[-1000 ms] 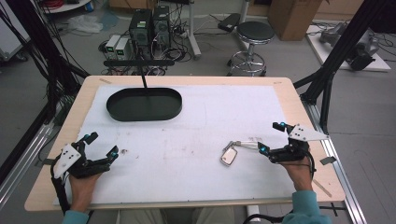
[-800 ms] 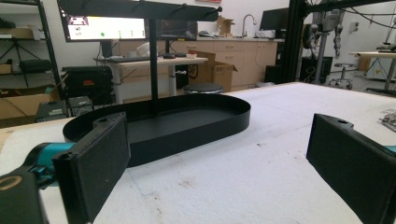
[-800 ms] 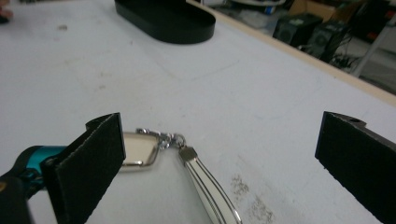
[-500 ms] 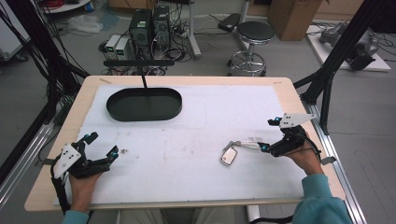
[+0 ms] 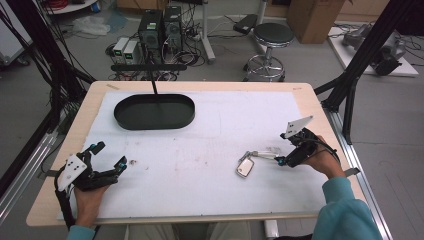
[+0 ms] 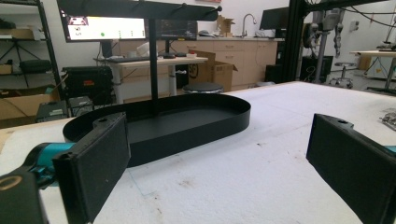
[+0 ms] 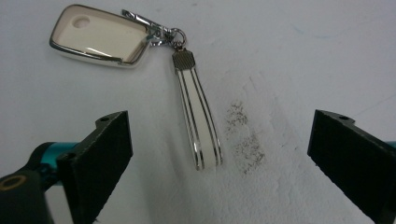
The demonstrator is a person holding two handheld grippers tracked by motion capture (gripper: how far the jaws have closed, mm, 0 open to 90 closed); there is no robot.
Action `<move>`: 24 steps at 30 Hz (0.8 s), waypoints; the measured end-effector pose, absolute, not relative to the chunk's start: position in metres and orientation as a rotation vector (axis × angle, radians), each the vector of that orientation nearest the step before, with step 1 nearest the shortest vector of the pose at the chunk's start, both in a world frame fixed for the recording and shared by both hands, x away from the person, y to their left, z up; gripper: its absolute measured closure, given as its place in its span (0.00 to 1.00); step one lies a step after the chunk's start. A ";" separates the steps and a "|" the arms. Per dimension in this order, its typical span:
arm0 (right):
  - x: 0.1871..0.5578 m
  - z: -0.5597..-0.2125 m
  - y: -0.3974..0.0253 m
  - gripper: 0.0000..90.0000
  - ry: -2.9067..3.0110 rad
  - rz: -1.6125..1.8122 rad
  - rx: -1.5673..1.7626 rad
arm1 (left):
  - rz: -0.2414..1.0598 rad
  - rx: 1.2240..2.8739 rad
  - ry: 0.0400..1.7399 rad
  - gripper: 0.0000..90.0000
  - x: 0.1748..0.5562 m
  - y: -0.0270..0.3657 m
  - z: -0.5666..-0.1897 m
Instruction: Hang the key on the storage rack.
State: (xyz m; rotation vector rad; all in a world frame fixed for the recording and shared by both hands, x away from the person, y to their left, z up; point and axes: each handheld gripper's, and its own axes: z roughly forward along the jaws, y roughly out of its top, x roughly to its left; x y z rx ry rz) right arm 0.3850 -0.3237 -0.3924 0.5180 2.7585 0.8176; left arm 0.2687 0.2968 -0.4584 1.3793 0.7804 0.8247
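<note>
Right tongs [image 7: 219,163] released, jaws spread over the key fob's strap [image 7: 198,121] on the tabletop [image 5: 210,135]; left tongs [image 5: 107,162] released near left, facing black tray [image 6: 187,119].

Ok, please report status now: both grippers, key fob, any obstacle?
Left gripper open, idle. Right gripper open over key fob strap. Key fob flat on table. No obstacle.

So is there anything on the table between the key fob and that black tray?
No, just bare white table cover between the key fob and the black tray, apart from faint smudges; the high view shows it.
</note>
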 end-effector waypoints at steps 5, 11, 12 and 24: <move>0.391 -0.396 -0.324 0.21 2.809 0.792 0.554 | 0.824 1.379 0.781 0.07 0.269 0.297 -0.458; 0.396 -0.400 -0.324 0.25 2.836 0.753 0.552 | 0.825 1.381 0.781 0.07 0.269 0.297 -0.458; 0.396 -0.401 -0.324 0.29 2.844 0.743 0.533 | 0.824 1.381 0.781 0.07 0.269 0.297 -0.458; 0.398 -0.405 -0.319 0.55 2.916 0.652 0.447 | 0.824 1.380 0.779 0.07 0.269 0.297 -0.458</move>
